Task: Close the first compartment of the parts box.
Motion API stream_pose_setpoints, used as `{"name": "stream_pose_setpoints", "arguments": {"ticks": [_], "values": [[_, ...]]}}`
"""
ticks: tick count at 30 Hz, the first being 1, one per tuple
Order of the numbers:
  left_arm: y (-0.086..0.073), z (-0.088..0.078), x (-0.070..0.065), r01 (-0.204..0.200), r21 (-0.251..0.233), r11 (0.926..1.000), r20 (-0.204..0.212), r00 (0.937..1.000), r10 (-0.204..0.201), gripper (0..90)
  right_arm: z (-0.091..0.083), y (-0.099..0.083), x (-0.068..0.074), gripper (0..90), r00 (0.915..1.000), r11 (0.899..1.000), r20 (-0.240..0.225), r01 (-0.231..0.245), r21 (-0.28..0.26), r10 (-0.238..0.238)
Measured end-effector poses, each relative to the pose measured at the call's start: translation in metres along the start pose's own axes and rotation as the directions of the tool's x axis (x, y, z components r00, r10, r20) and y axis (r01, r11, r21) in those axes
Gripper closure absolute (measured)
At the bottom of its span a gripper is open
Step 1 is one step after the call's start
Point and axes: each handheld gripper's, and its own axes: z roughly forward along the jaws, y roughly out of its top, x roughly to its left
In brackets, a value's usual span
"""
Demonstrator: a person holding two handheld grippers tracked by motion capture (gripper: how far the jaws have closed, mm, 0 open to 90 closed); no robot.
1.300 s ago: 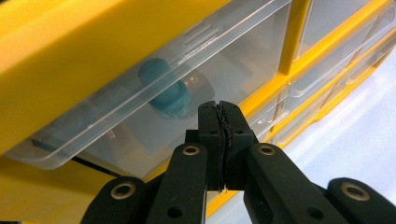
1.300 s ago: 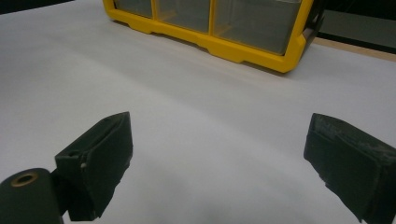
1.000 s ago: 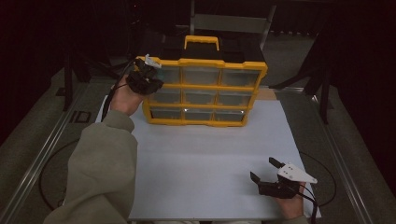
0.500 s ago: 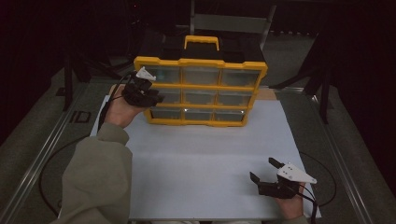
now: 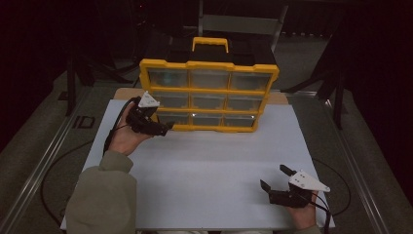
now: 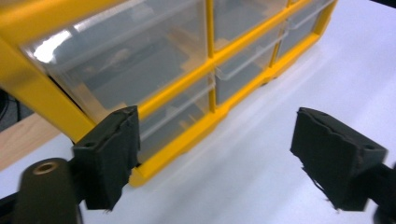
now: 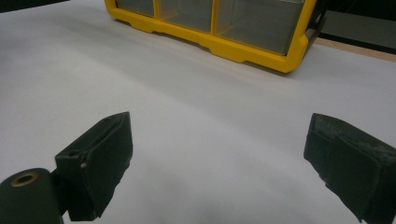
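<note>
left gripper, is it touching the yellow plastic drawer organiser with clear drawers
Cannot tell. In the left gripper view the left gripper has open jaws, nothing between them; one jaw overlaps the yellow plastic drawer organiser's bottom corner, so no gap or contact shows plainly.

"id" on the floor (image 5: pixel 84 122)

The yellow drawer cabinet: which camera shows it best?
The high view shows the whole yellow drawer cabinet, handle and all nine drawers. The left gripper view gives only its lower-left drawers close up; the right gripper view catches just its bottom row from afar.
</note>
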Motion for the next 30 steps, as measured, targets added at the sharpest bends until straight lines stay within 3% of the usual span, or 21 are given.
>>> {"name": "stream_pose_setpoints", "arguments": {"ticks": [3, 8, 11, 17, 22, 30], "values": [[-0.015, -0.002, -0.005, 0.01, -0.028, 0.9996, 0.007, 0.9999, -0.01, 14.0, 0.0, 0.0, 0.001, 7.9, 1.0, 1.0, -0.003, 0.0, 0.0, 0.0], [-0.034, -0.003, -0.013, 0.005, -0.028, 0.9996, -0.002, 1.0, -0.005, 7.6, 0.001, 0.0, 0.001, 7.9, 1.0, 1.0, -0.005, 0.003, 0.001, -0.003], [-0.056, -0.004, -0.017, 0.032, -0.04, 0.9987, -0.011, 0.9994, -0.032, 5.4, 0.001, 0.0, 0.002, 7.9, 1.0, 1.0, -0.004, 0.004, 0.006, -0.004], [-0.09, -0.006, -0.027, 0.037, -0.026, 0.999, -0.039, 0.9985, -0.038, 1.1, 0.001, 0.0, 0.004, 7.9, 1.0, 1.0, -0.005, 0.007, 0.007, -0.007], [-0.111, -0.015, -0.034, 0.048, -0.064, 0.9968, -0.057, 0.997, -0.052, 0.4, 0.002, 0.0, 0.005, 7.9, 0.9999, 1.0, -0.003, 0.013, 0.012, -0.013], [-0.141, -0.035, -0.038, 0.091, -0.164, 0.9823, -0.069, 0.9923, -0.103, 0.2, 0.003, 0.0, 0.006, 7.9, 0.9999, 1.0, 0.001, 0.014, 0.015, -0.014]]}}
